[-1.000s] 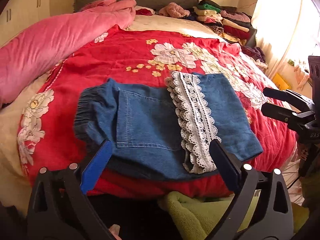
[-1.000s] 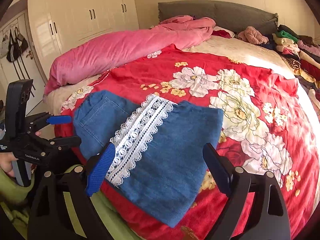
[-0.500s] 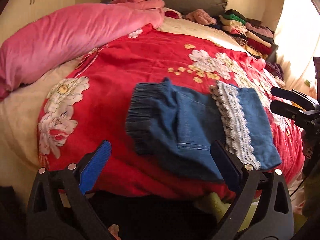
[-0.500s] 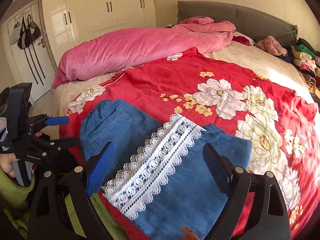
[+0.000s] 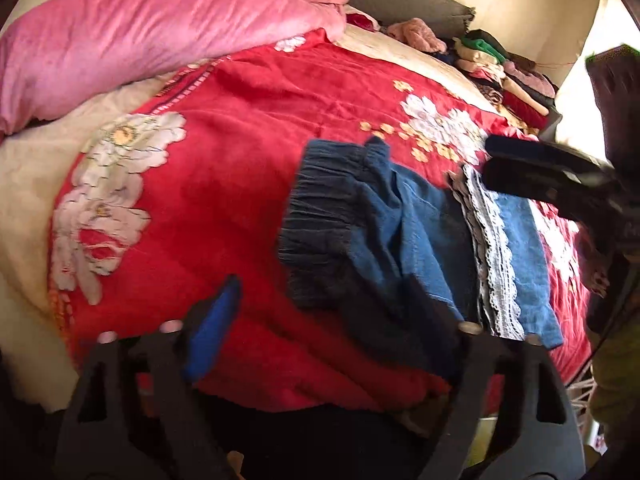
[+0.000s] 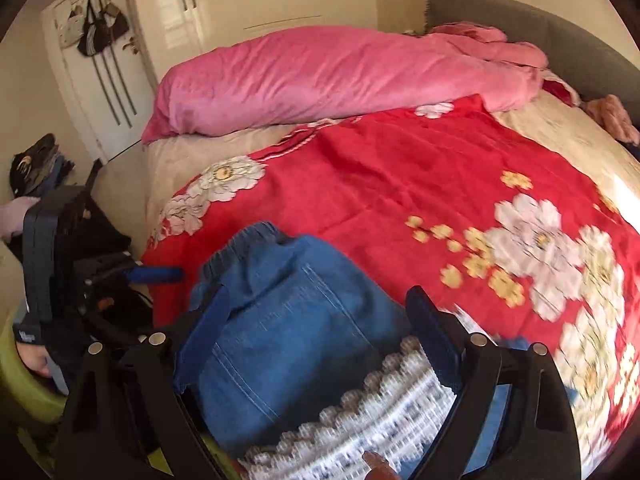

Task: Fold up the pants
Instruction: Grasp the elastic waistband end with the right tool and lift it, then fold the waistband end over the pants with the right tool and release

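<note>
Folded blue denim pants (image 5: 404, 236) with a white lace band (image 5: 494, 256) lie on the red floral blanket (image 5: 248, 168) near the bed's front edge. My left gripper (image 5: 324, 308) is open and empty, low at the front edge, left of the pants' dark elastic waistband (image 5: 316, 224). My right gripper (image 6: 320, 320) is open and empty, just above the pants (image 6: 288, 328) and the lace band (image 6: 360, 424). In the left wrist view the right gripper (image 5: 532, 168) hovers over the lace. In the right wrist view the left gripper (image 6: 152, 280) sits at the left.
A rolled pink duvet (image 6: 340, 76) lies along the bed's far left side. A pile of clothes (image 5: 504, 72) sits at the far right by the grey headboard (image 6: 520, 20). White wardrobes and a door with hanging bags (image 6: 100, 28) stand behind.
Both grippers have swung left, so the pants sit further right in the left view. The right gripper has come down closer over the pants. Both stay open.
</note>
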### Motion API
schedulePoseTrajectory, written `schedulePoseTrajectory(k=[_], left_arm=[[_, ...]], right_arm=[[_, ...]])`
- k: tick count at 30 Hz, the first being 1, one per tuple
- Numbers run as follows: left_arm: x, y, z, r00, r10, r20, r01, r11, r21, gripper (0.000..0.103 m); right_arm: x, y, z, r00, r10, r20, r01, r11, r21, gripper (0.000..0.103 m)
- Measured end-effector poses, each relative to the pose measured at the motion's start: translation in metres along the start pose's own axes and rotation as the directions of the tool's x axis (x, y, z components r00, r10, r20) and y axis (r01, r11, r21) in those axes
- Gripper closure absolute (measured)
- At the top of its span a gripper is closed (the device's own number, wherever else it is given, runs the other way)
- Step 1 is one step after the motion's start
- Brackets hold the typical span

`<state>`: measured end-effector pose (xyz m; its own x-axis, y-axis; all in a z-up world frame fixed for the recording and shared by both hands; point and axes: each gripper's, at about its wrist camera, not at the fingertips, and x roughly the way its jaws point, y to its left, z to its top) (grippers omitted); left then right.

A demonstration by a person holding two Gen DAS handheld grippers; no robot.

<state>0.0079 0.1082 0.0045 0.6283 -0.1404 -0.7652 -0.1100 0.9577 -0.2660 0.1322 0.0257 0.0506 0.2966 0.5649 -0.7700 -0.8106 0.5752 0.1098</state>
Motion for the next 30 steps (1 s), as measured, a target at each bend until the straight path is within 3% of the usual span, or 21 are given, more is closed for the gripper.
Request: schedulePoseTrajectory(k=[3,9,19,21,24,30], left_arm=[[0.011,0.000,-0.002,1.000,-0.018,-0.024,0.018,1.000,-0.001,0.051],[0.015,0.002,-0.004,0.999,-0.037,-0.028,0.036,0.999,-0.011,0.051],[0.015,0.005,-0.004,0.998,-0.065,-0.026,0.064,0.998,-0.029,0.051],[0.014,0.005,-0.004,0.997,-0.071,-0.025,0.070,0.997,-0.032,0.051],[0.014,0.005,-0.005,0.997,-0.077,-0.025,0.076,0.997,-0.034,0.050],[0.009,0.003,-0.004,0.994,-0.105,-0.007,0.105,0.994,-0.040,0.039]], right_arm=[[0.025,0.008,0.012,0.998,0.034,-0.055,-0.036,0.999,-0.028,0.015],[0.065,0.019,0.024,0.990,0.055,-0.131,-0.064,0.996,-0.063,0.015],[0.110,0.010,0.027,0.974,0.115,-0.194,-0.115,0.993,0.009,0.017],[0.111,0.010,0.024,0.971,0.142,-0.194,-0.143,0.990,0.007,0.044],[0.104,0.008,0.021,0.972,0.158,-0.173,-0.159,0.987,0.009,0.060],[0.064,-0.014,0.014,0.966,0.250,-0.058,-0.243,0.964,0.107,0.069]])
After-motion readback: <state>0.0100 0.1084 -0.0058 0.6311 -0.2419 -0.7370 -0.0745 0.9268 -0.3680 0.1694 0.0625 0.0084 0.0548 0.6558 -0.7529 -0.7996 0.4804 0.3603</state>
